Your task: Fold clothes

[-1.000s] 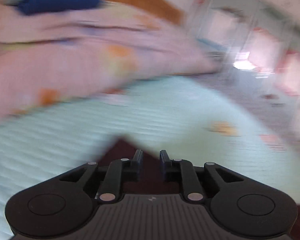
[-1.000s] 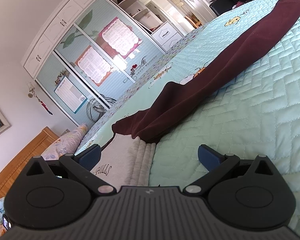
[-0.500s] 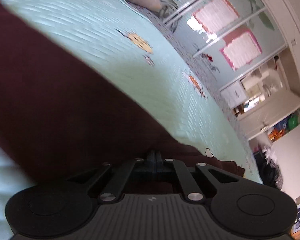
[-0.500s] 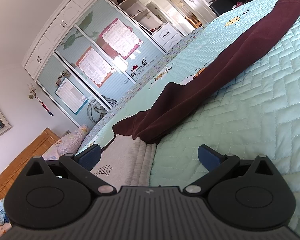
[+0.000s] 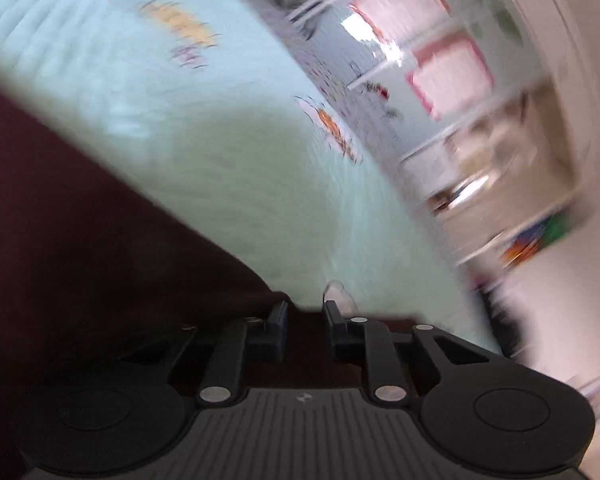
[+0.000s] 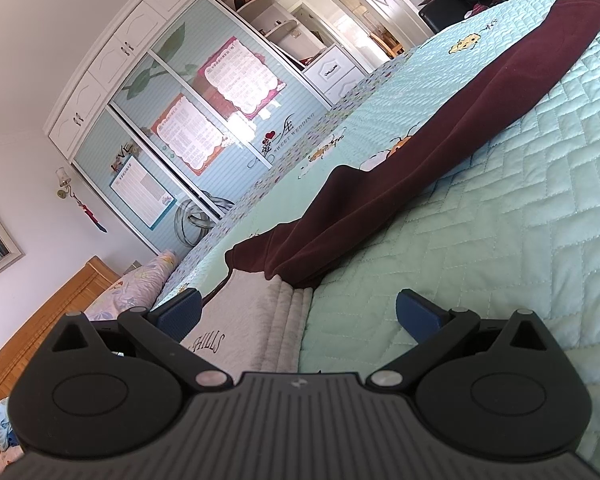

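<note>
The maroon garment (image 6: 452, 136) lies long across the quilted bed (image 6: 520, 240); it is soft and limp, so pinch its hem. Your left gripper (image 5: 305, 312) stands narrow over it, your right gripper (image 6: 300, 304) wide and empty.

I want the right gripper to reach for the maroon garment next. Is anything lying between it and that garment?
Yes. A folded grey garment lies just ahead of the open right gripper, butting against the near end of the maroon garment. To its right, only bare quilt lies between.
</note>
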